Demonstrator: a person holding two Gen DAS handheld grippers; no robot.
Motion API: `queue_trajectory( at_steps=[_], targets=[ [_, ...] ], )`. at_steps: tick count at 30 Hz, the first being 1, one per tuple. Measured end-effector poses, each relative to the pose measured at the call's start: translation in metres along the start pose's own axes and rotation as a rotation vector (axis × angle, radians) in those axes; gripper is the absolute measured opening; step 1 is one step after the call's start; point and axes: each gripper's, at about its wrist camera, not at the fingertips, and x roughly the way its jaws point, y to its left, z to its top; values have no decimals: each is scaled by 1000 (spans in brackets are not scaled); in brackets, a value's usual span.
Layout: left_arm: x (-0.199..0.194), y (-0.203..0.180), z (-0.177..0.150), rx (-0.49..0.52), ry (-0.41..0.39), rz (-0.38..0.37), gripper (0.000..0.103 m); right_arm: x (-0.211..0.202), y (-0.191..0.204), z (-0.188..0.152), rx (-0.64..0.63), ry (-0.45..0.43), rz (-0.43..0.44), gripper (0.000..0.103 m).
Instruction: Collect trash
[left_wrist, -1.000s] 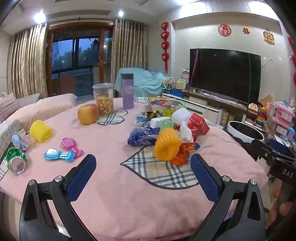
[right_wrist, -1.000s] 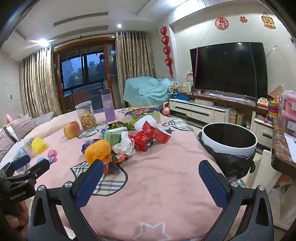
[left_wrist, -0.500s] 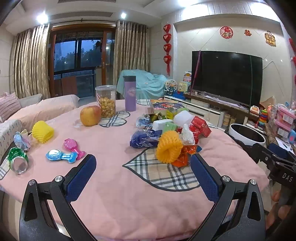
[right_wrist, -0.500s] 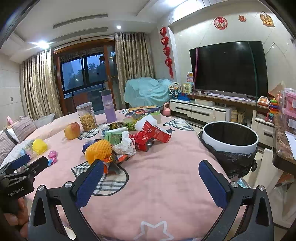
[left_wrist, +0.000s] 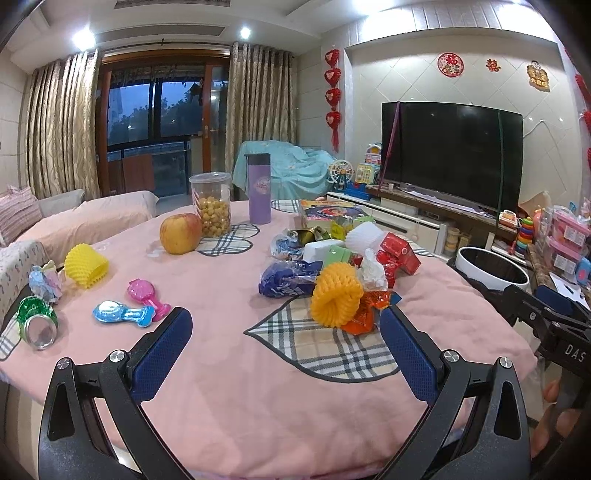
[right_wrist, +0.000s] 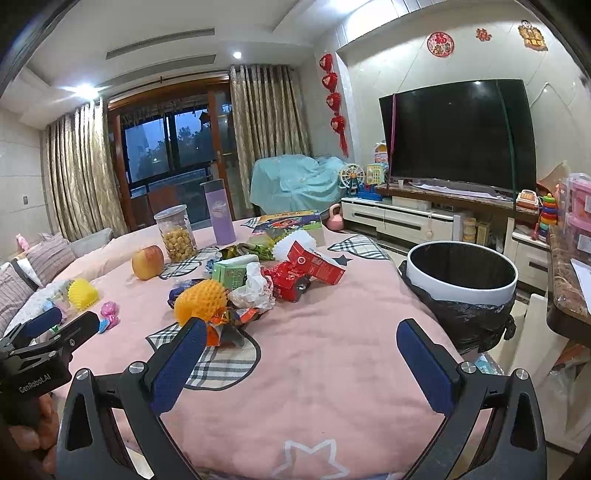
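A pile of trash lies mid-table: an orange foam fruit net (left_wrist: 336, 298) (right_wrist: 201, 301), a blue wrapper (left_wrist: 284, 282), red cartons (left_wrist: 400, 253) (right_wrist: 314, 266), a green carton (right_wrist: 231, 273), crumpled white plastic (right_wrist: 255, 290) and orange wrappers (left_wrist: 364, 317). A white bin with a black liner (right_wrist: 461, 273) (left_wrist: 491, 271) stands at the table's right edge. My left gripper (left_wrist: 286, 347) is open and empty, short of the pile. My right gripper (right_wrist: 301, 356) is open and empty over the pink cloth, the bin to its right.
On the pink tablecloth (left_wrist: 229, 369) are an apple (left_wrist: 181, 233), a snack jar (left_wrist: 210, 205), a purple flask (left_wrist: 258, 188), a yellow foam net (left_wrist: 86, 266), toy mirrors (left_wrist: 125, 314), a green can (left_wrist: 35, 323) and a picture box (left_wrist: 328, 212). A TV (right_wrist: 458, 134) stands behind.
Both grippers have stayed open. The left view has drifted slightly up and back; the right view is almost unchanged.
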Motion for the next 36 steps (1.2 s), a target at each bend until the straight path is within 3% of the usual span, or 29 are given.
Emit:
queue_trajectory(
  at_steps=[36],
  targets=[
    [9, 2, -4, -1, 23, -17, 103, 5, 0, 1, 40, 37, 55, 103]
  ],
)
